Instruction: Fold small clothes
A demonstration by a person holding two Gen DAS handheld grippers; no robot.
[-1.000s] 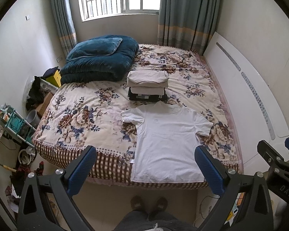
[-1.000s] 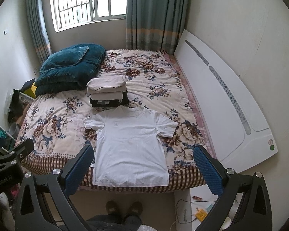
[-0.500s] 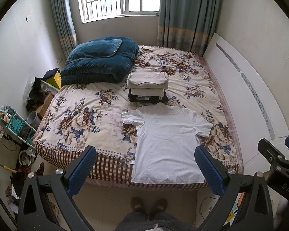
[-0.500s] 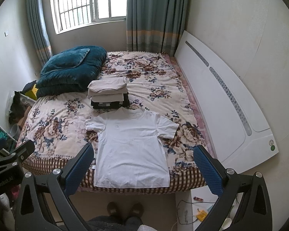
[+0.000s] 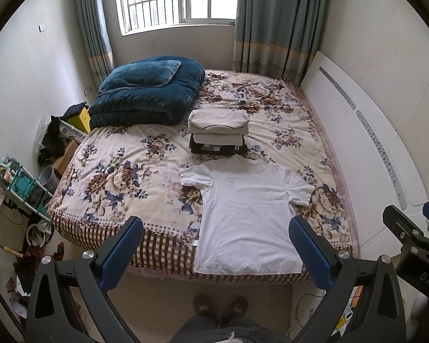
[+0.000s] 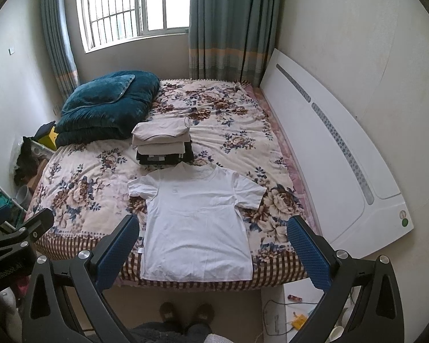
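A white T-shirt (image 5: 250, 214) is laid flat, front up, at the foot end of the bed (image 5: 123, 177), its long axis running away from the jaws, hem nearest. Both the left gripper (image 5: 214, 248) and the right gripper (image 6: 211, 245) are held well above it, jaws spread and empty. A folded stack (image 5: 217, 131) sits just beyond the collar. No containers are involved.

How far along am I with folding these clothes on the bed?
Done: a stack of folded clothes sits mid-bed beside the blue quilt. In hand: nothing. The left gripper and right gripper are both open, held above the foot of the bed. Left: the white t-shirt lies spread flat and unfolded, sleeves out, hem at the bed's edge; it needs folding and stacking.
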